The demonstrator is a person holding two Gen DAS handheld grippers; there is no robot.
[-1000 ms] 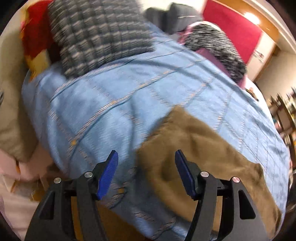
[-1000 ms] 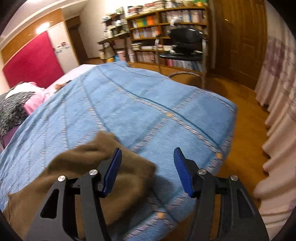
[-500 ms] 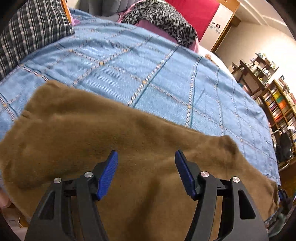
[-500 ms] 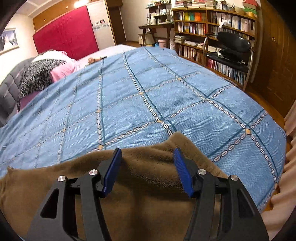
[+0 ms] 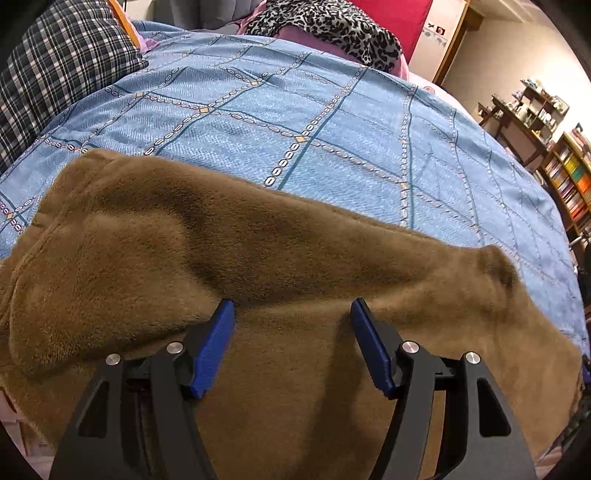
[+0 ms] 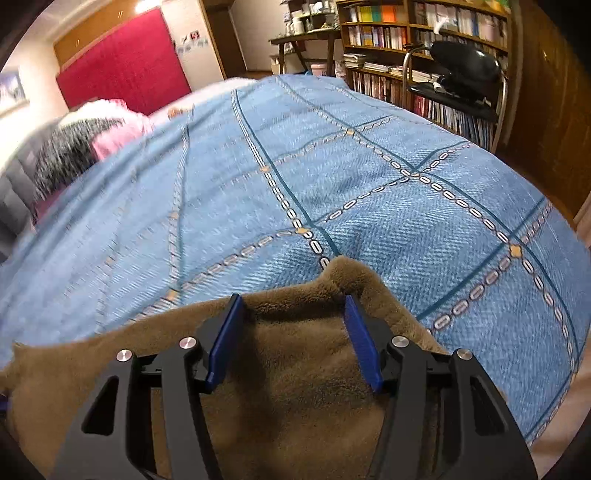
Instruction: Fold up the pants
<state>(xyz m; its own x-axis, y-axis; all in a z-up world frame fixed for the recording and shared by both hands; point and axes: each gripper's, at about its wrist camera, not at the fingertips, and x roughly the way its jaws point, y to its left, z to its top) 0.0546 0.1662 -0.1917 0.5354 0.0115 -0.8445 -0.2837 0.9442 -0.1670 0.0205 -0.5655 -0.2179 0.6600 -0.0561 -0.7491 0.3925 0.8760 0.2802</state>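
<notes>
Warm indoor light, moderately bright, from a glowing ceiling lamp (image 6: 142, 5) at the top of the right wrist view. Sharp focus in the left wrist view on the fluffy brown fleece pants (image 5: 295, 266), with soft dark shadows in the folds. Motion blur on the left side of the right wrist view, over the black-and-white spotted pillow (image 6: 70, 144). Small glints on the metal screws. Strong fisheye bending: curved blue checked bedspread (image 6: 369, 177), black corners in both views.
</notes>
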